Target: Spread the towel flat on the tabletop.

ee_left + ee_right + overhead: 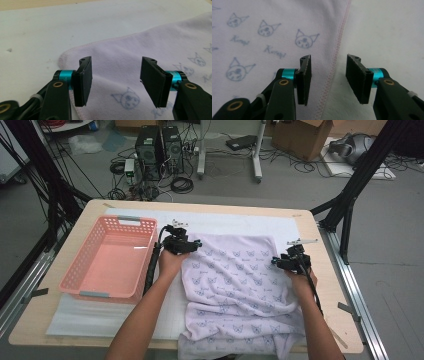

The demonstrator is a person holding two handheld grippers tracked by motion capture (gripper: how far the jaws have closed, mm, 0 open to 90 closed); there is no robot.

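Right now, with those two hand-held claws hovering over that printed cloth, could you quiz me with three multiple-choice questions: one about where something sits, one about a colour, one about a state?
1. Where does the basket sit relative to the towel?
A. to its left
B. on top of it
C. to its right

2. What colour is the basket?
A. blue
B. pink
C. green

3. How do the jaws of the right gripper stand?
A. clamped on the basket
C. shut tight with nothing between
B. open, straddling the towel's hem

Answers:
1. A, since the high view shows the basket at the table's left side, apart from the towel.
2. B, as its latticed walls are salmon pink.
3. B, because the right gripper view shows a wide gap between the pads with the stitched pink hem below it.
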